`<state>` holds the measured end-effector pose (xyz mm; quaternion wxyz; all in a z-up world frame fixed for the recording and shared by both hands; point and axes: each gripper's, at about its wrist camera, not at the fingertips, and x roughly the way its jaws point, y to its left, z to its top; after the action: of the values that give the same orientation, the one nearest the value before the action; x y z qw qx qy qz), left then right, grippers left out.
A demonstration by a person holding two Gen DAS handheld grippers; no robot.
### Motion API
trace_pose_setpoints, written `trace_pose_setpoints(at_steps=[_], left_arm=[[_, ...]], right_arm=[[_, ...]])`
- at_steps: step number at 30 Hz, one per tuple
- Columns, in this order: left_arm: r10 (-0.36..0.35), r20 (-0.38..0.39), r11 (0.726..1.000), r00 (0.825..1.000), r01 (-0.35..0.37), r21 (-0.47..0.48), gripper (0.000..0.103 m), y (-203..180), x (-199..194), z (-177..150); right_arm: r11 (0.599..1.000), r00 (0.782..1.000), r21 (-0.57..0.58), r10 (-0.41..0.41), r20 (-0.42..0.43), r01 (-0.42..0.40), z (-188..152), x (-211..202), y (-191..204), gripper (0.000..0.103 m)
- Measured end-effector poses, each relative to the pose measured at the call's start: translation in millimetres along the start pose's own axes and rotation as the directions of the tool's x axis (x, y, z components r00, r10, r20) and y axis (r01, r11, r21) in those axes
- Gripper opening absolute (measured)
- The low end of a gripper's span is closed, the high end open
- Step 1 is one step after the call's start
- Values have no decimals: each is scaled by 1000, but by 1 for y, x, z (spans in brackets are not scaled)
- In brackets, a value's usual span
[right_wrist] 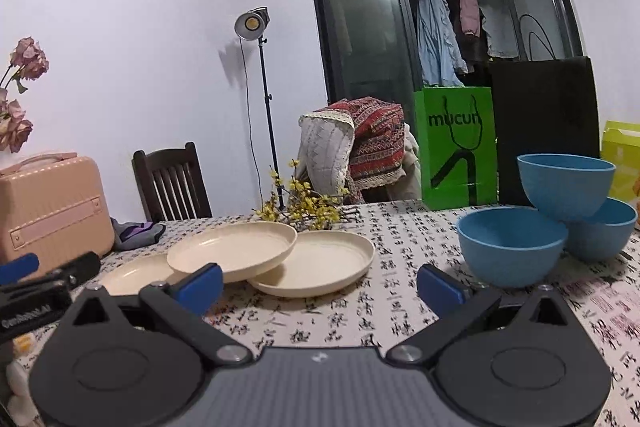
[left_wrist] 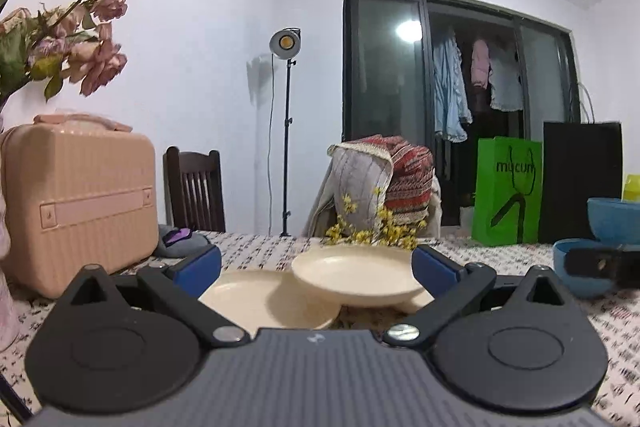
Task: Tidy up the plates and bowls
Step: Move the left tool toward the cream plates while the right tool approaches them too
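Left gripper (left_wrist: 316,269): wide open, holds nothing; low over the counter, blue pads on either side of the plates in the left wrist view. Also shows at the left edge of the right wrist view (right_wrist: 24,273).
Right gripper (right_wrist: 318,283): wide open, empty; hovers over bare cloth at bottom centre, plates ahead-left, bowls ahead-right. Its tip shows at the right edge of the left view (left_wrist: 600,263), in front of a bowl.
Plates (right_wrist: 232,251): three cream ones, centre-left of the right view. Top plate sits tilted across the other two; right plate (right_wrist: 320,263) lies flat, left plate (right_wrist: 128,277) mostly hidden behind the left pad.
Bowls (right_wrist: 512,245): three blue, right side of the right view. Two sit on the counter touching; the third (right_wrist: 566,183) rests tilted on top of both.
Counter (right_wrist: 400,247): cloth printed with black script.
Flowers (right_wrist: 304,207): yellow sprigs lying just behind the plates.
Case (left_wrist: 80,203): pink, hard-shell, left of frame in the left view.
Bags: green bag (right_wrist: 456,147) and black bag (right_wrist: 546,123) stand at the far edge behind the bowls.
Chair (right_wrist: 172,181): dark wood, behind the counter, upper left of the plates.
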<state>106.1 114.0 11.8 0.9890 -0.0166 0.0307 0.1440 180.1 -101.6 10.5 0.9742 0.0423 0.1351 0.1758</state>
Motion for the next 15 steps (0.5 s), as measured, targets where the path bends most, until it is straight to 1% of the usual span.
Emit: trace_pose_setpoints(at_steps=[6, 15], left_arm=[[-20, -5, 999, 1000, 20, -42, 103, 6, 8, 23], [-25, -24, 995, 999, 23, -98, 103, 14, 32, 52]], right_arm=[[1000, 1000, -7, 6, 5, -6, 12, 9, 3, 103], [1000, 1000, 5, 9, 5, -9, 29, 28, 2, 103]])
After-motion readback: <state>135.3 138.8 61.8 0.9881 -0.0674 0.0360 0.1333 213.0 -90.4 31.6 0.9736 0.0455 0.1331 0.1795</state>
